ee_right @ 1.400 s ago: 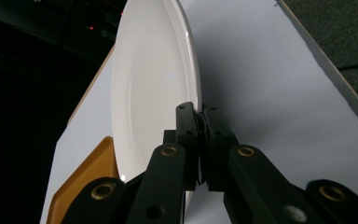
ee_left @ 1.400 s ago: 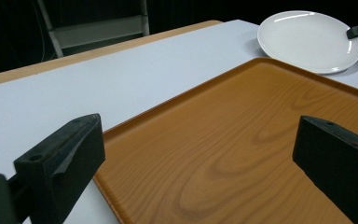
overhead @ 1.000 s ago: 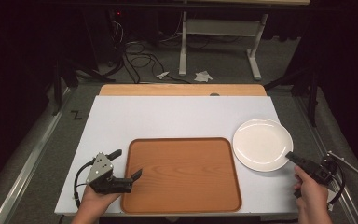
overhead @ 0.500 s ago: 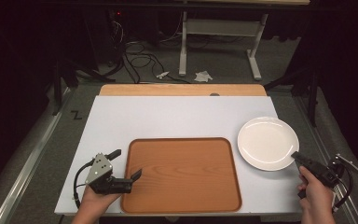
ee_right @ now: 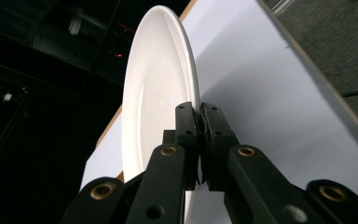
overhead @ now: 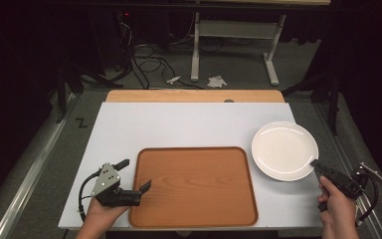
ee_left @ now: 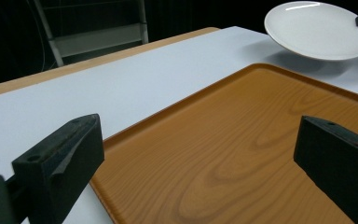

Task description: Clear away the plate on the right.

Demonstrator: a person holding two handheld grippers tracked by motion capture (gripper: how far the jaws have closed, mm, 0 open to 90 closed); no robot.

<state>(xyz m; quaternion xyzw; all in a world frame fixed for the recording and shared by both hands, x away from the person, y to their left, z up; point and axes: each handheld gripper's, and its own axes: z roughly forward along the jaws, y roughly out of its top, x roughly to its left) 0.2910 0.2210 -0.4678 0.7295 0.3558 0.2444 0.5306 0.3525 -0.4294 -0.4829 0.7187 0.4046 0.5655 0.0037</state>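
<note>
At the lower right of the high view, the right tongs [overhead: 315,164] are clenched on the near rim of the white plate [overhead: 284,150]; in the right gripper view the two black jaws stand pressed together with the plate's thin edge [ee_right: 192,100] pinched between them, the disc rising up and away toward the upper left of that frame. The plate sits at the right side of the white bench [overhead: 189,122], and from the left gripper view it appears lifted clear, its underside casting a shadow on the bench below, tilted slightly. From these tongs the wooden tray [overhead: 195,184] lies to the left in the high view, just beside the plate: the plate's left edge nearly meets the tray's upper right corner. The tray's long axis runs left to right across the frame. Judgement: if the plate is meant for the tray, the move is a short carry leftward and slightly toward the bottom of the frame, and the right hand [overhead: 337,209] is the nearer one and already has the grip. At the lower left of the high view, the left tongs [overhead: 135,178] are released, jaws spread wide and holding nothing; one jaw hangs over the tray's left rim, the other over bare bench. In the left gripper view the tray [ee_left: 242,154] fills the gap between the jaws, with the plate [ee_left: 319,29] far off at the upper right.
</note>
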